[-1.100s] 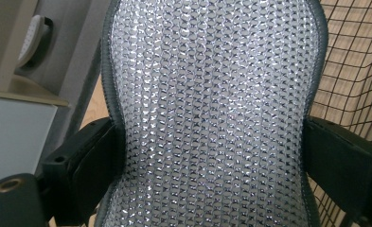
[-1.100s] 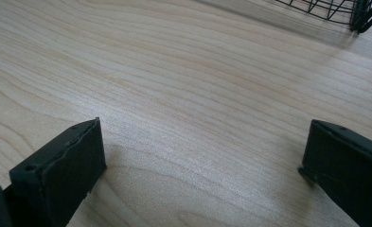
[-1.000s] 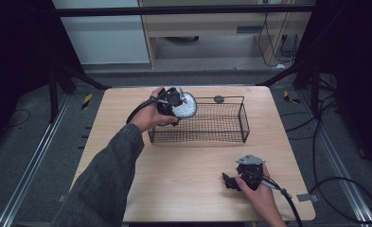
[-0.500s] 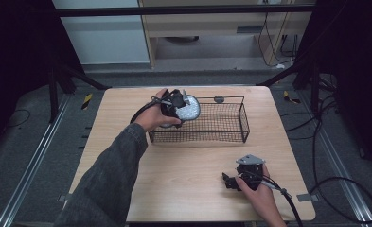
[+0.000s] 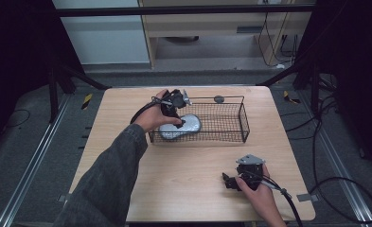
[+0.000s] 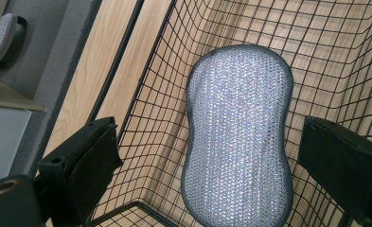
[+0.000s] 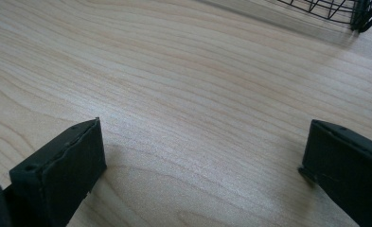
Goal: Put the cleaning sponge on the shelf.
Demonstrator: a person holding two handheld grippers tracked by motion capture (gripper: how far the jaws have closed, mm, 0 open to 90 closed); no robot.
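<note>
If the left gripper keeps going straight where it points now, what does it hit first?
Most likely the silver scrubbing pad lying in the wire basket; the open left gripper points straight at it. Depth is unclear.

We see the person's left arm in a dark grey, denim-like sleeve (image 5: 105, 182) that ends at the wrist. The left gripper (image 5: 180, 122) has a black body with small metal fittings on top and a black cable looping from it. The right gripper (image 5: 227, 181) is black too, carries a grey three-cornered plate (image 5: 250, 160), and trails a black cable (image 5: 287, 205). In the gripper views we note flat, rectangular black jaws with matte pads; one bears a brass-coloured screw hole (image 6: 4, 186).
</note>
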